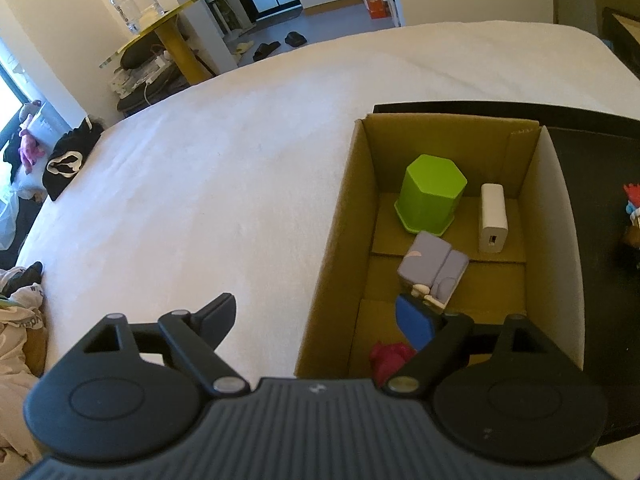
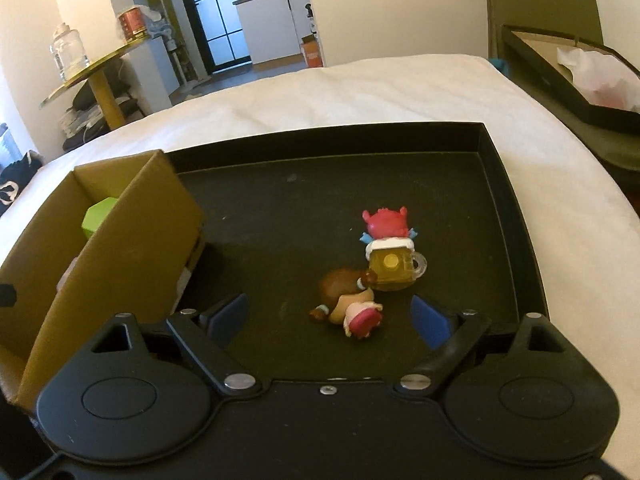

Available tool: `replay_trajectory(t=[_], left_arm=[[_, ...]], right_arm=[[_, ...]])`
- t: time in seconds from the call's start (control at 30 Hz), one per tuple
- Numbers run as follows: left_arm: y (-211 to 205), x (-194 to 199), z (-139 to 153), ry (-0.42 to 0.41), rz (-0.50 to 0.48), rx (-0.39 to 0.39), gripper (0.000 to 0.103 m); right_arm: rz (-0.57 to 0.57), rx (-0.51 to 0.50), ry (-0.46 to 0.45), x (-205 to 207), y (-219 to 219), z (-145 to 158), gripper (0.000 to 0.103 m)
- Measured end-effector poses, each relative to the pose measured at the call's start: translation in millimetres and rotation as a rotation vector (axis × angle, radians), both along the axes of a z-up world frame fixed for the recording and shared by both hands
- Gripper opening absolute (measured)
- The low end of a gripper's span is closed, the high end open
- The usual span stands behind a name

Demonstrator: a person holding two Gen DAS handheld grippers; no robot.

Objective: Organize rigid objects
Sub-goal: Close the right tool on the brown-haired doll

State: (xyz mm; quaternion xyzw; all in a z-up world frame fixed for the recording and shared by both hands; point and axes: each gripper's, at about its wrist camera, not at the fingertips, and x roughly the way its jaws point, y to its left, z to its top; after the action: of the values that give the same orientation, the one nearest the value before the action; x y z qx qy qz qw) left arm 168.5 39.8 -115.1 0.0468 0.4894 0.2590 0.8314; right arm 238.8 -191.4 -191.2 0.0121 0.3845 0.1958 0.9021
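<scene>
A lived-in home bedroom. A white bed (image 1: 240, 160) fills the middle. At upper left stand a round side table (image 1: 168, 24) with a glass jar (image 1: 134, 0); slippers (image 1: 280, 44) lie on the floor, and a kitchen (image 2: 272, 20) shows through the doorway at top.

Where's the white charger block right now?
In the left wrist view, the white charger stands inside the cardboard box near its far right wall, just right of the green hexagonal pot and beyond the lilac toy.
</scene>
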Motion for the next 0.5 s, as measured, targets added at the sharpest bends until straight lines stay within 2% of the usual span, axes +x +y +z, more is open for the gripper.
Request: replay_trajectory(t=[0.07, 0.17, 0.5], left_arm=[[-0.8, -0.4, 0.5, 0.001, -0.003, 0.004, 0.086], [-2.1, -1.2, 1.6, -0.005, -0.01, 0.007, 0.086], [1.0, -11.7, 6.7, -0.016, -0.008, -0.009, 0.086]], right_arm=[[0.005, -0.005, -0.008, 1.7, 1.9, -3.3, 0.082], [0.019, -0.041, 0.022, 5.0, 6.4, -12.8, 0.041], [0.028, -0.02, -0.008, -14.7, -1.8, 10.6, 0.041]])
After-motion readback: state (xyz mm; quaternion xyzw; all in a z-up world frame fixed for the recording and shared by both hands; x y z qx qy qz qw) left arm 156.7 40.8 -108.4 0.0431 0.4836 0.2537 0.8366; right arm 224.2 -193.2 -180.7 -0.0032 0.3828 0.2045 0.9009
